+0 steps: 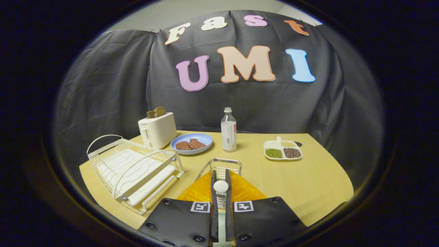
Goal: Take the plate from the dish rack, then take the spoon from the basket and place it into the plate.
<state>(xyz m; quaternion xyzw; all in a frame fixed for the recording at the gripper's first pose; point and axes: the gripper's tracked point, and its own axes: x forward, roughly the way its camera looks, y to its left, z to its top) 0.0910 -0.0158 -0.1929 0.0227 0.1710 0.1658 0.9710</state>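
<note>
My gripper [221, 175] is shut on a white spoon [221, 186], whose round end sits between the two fingers. Directly under the fingers an orange plate [199, 193] lies flat on the wooden table. Just beyond the plate and the fingertips stands a small wire basket [224, 161]. A white wire dish rack [133, 171] stands left of the fingers, with no plate in its slots.
Beyond the rack are a white toaster [158, 129] with bread in it and a blue plate [192, 143] of brown pieces. A clear bottle [228, 130] stands behind the basket. A white divided dish [283, 150] of grains is at the far right.
</note>
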